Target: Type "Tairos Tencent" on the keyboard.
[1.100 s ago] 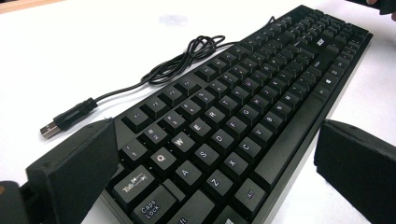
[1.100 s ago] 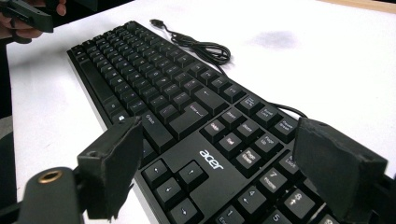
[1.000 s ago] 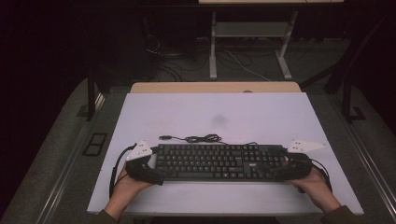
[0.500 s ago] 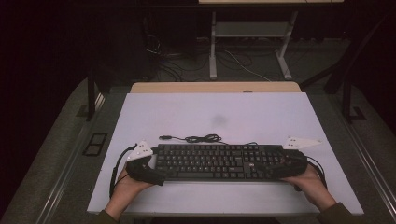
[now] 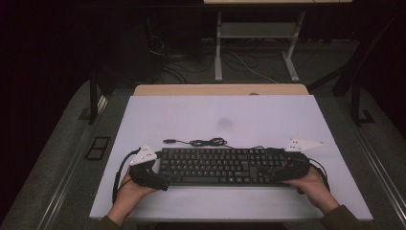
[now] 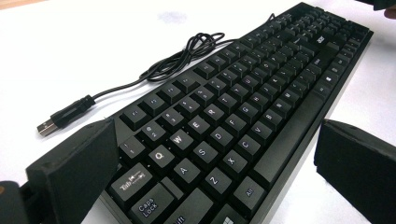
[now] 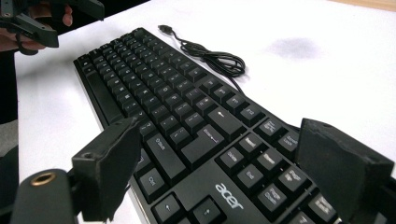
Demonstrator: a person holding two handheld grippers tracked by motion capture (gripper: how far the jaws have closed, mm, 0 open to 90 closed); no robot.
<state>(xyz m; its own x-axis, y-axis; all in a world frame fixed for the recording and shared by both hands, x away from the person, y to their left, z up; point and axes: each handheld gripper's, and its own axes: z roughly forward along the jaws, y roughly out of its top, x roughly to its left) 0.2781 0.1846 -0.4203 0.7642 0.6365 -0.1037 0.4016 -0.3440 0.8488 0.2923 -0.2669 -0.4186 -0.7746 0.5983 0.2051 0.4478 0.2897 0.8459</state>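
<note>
One black, flat plastic keyboard (image 5: 221,166) lies lengthwise across the near part of one pale, rectangular table top (image 5: 220,115), and two hand-held grippers work at its two short ends. Nearest the person, a strip of bare table runs between the keyboard's front edge and the table's near edge, where both hands (image 5: 131,189) rest.

The left gripper (image 5: 149,173) sits at the keyboard's left end. In the left gripper view its two black jaws stand spread wide, one at the back corner by the Tab and Caps Lock keys, the other off the front edge; the keyboard (image 6: 233,126) lies between them, and whether either jaw touches it I cannot tell.

The right gripper (image 5: 287,167) sits at the right end. In the right gripper view its jaws are likewise spread, straddling the keyboard (image 7: 187,126) at the end that bears the maker's name; contact is unclear there too.

Just behind the keyboard lies one thin black cable (image 5: 206,142), partly coiled, ending in one USB plug (image 5: 168,141) that rests loose on the table. Beyond the cable the far part of the table is open, with one faint grey smudge (image 5: 224,123) on it. A wooden strip (image 5: 220,89) borders the far edge.
</note>
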